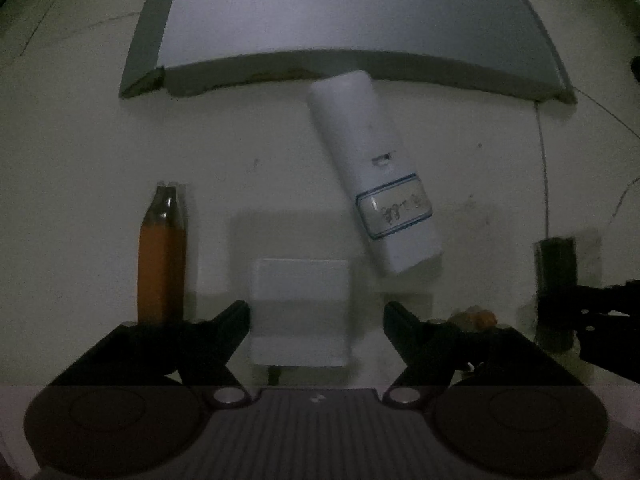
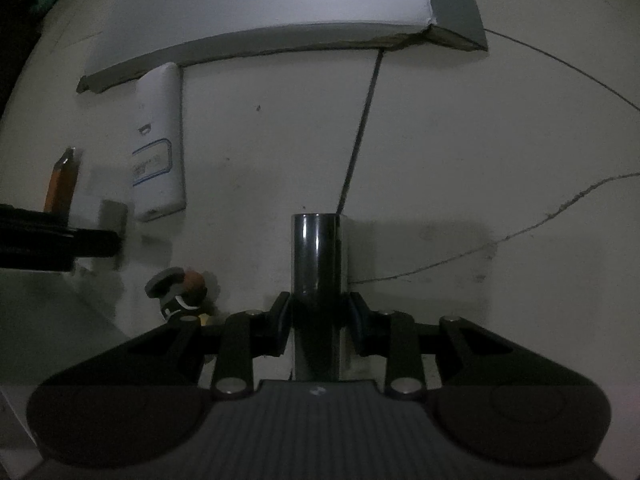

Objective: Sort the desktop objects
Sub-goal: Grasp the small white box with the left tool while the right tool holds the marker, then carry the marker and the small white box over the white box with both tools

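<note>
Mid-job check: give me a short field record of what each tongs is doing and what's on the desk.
left tongs: open, astride a white block, not closed on it
right tongs: shut on a dark shiny cylinder, upright
white remote: flat on the desk, label up, far end touching the grey tray
orange marker: left of the block
grey tray: far side, no items visible inside
small figurine: between the tongs

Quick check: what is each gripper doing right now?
Left gripper: open, fingers either side of a white rectangular block, not gripping.
Right gripper: shut on the dark glossy upright cylinder.
</note>
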